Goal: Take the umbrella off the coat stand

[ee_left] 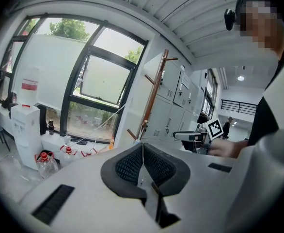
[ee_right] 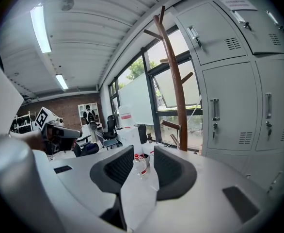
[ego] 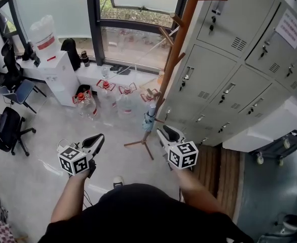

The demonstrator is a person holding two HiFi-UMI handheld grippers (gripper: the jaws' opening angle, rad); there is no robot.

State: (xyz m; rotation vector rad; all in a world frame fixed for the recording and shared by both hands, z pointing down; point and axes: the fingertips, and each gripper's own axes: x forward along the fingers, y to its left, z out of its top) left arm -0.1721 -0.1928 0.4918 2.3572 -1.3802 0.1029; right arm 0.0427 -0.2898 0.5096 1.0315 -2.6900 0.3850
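Observation:
A tall brown wooden coat stand [ego: 175, 54] rises in front of the grey lockers; it also shows in the left gripper view [ee_left: 154, 93] and the right gripper view [ee_right: 174, 81]. A folded blue-grey umbrella [ego: 149, 117] hangs from one of its low pegs, close to the stand's feet. My left gripper [ego: 96, 143] is held short of the stand, to the umbrella's left, and its jaws [ee_left: 143, 148] are shut with nothing in them. To the umbrella's right, a short way from it, is my right gripper [ego: 165, 134]. Its jaws [ee_right: 143, 155] stand open and empty.
Grey lockers [ego: 229, 75] line the wall right of the stand. Several large water bottles [ego: 105, 97] stand on the floor under the window [ego: 133, 14]. A white water dispenser [ego: 49, 59] and office chairs [ego: 9, 125] are at the left, a wheeled trolley [ego: 280, 148] at the right.

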